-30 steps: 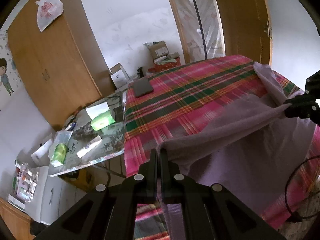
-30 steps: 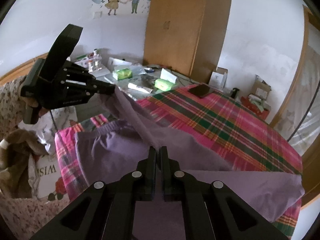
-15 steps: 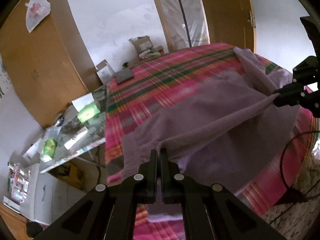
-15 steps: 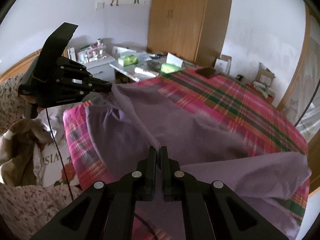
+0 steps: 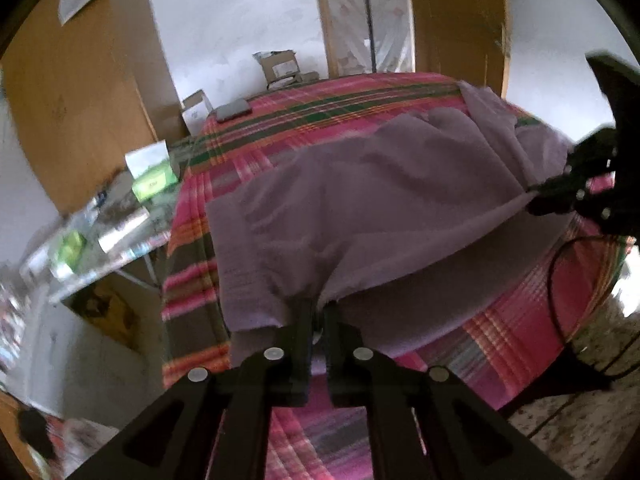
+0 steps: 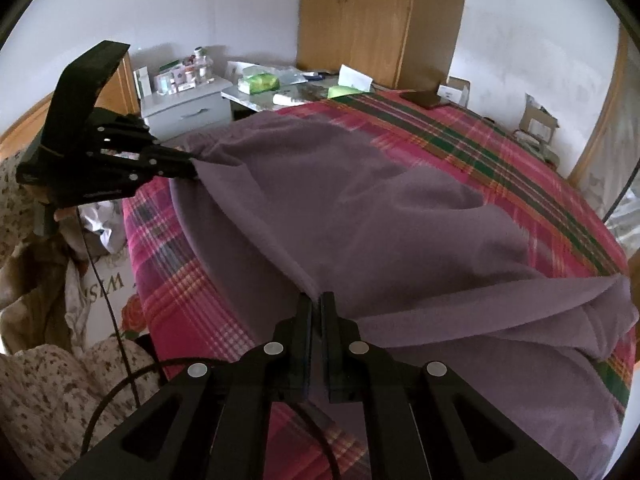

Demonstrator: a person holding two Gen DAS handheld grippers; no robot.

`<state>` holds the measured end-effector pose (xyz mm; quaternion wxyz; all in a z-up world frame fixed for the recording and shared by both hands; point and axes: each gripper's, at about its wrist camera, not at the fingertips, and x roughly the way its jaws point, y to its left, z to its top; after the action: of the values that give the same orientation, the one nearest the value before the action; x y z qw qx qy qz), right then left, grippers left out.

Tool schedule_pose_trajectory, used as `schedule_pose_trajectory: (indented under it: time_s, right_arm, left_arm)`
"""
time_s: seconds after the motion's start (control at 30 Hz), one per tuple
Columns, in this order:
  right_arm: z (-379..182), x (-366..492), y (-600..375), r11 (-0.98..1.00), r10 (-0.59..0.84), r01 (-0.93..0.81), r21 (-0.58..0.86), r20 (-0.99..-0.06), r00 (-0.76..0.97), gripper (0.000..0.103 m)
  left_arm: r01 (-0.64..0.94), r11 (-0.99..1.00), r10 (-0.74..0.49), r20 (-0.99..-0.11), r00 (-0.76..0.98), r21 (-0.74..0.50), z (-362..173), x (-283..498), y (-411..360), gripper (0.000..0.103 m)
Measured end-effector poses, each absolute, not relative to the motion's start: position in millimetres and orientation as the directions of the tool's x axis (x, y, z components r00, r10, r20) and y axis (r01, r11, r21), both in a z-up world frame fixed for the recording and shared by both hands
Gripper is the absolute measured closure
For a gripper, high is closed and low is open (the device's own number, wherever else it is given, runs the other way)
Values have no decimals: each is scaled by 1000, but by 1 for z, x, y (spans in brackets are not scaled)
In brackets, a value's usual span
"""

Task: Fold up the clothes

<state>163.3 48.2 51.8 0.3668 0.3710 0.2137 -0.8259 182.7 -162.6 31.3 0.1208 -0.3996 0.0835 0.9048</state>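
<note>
A purple garment (image 5: pixel 384 204) (image 6: pixel 360 208) lies spread over the plaid bedspread (image 5: pixel 320 120) (image 6: pixel 480 144), folded over on itself. My left gripper (image 5: pixel 318 306) is shut on its near edge; in the right wrist view the same left gripper (image 6: pixel 194 166) pinches the far left corner. My right gripper (image 6: pixel 316 298) is shut on the fold edge, and the left wrist view shows that right gripper (image 5: pixel 534 200) at the right, with the cloth stretched taut between the two. The lower layer of the garment hangs toward the bed's near edge.
A glass side table (image 5: pixel 108 216) (image 6: pixel 288 88) with green packs stands beside the bed, next to a wooden wardrobe (image 6: pixel 380 20). A white nightstand (image 6: pixel 180 108) sits left. A dark phone (image 5: pixel 234 110) lies on the bed's far corner. Black cable (image 6: pixel 108 280) trails over floral bedding (image 6: pixel 44 392).
Both grippers have carried the held purple edge forward and down over the bed, laying the top layer onto the spread garment. The cloth now sags lower and flatter between them.
</note>
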Motion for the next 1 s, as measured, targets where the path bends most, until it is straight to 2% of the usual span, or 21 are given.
schedule_pose_trajectory:
  time_s: [0.2, 0.33, 0.43, 0.57, 0.7, 0.73, 0.83, 1.0]
  right_arm:
    - [43, 169, 48, -628, -423, 767, -129, -771, -476, 99]
    - [41, 169, 51, -624, -420, 769, -137, -772, -478, 99]
    - [38, 168, 52, -626, -416, 768, -136, -774, -477, 99]
    - [38, 169, 52, -626, -415, 767, -142, -772, -482, 99]
    - [42, 170, 54, -628, -422, 765, -143, -763, -489, 99]
    - [43, 171, 54, -630, -421, 763, -146, -762, -492, 99]
    - [45, 172, 53, -631, -421, 761, -151, -757, -500, 99]
    - [54, 177, 57, -623, -438, 769, -144, -750, -495, 99]
  left_arm:
    - [-184, -953, 302, -733, -609, -239, 31, 181, -193, 87]
    - [-88, -901, 385, -691, -611, -424, 29, 177, -219, 80]
    - [-6, -845, 426, -667, -611, -535, 21, 171, -235, 67]
    - [104, -740, 476, -627, -616, -664, 11, 162, -257, 67]
    - [162, -691, 485, -617, -620, -705, 2, 156, -262, 69]
    - [173, -692, 472, -621, -626, -701, 3, 157, -262, 82]
    - [194, -696, 434, -620, -654, -691, 10, 163, -264, 89]
    - [185, -726, 392, -620, -680, -662, 26, 173, -260, 90]
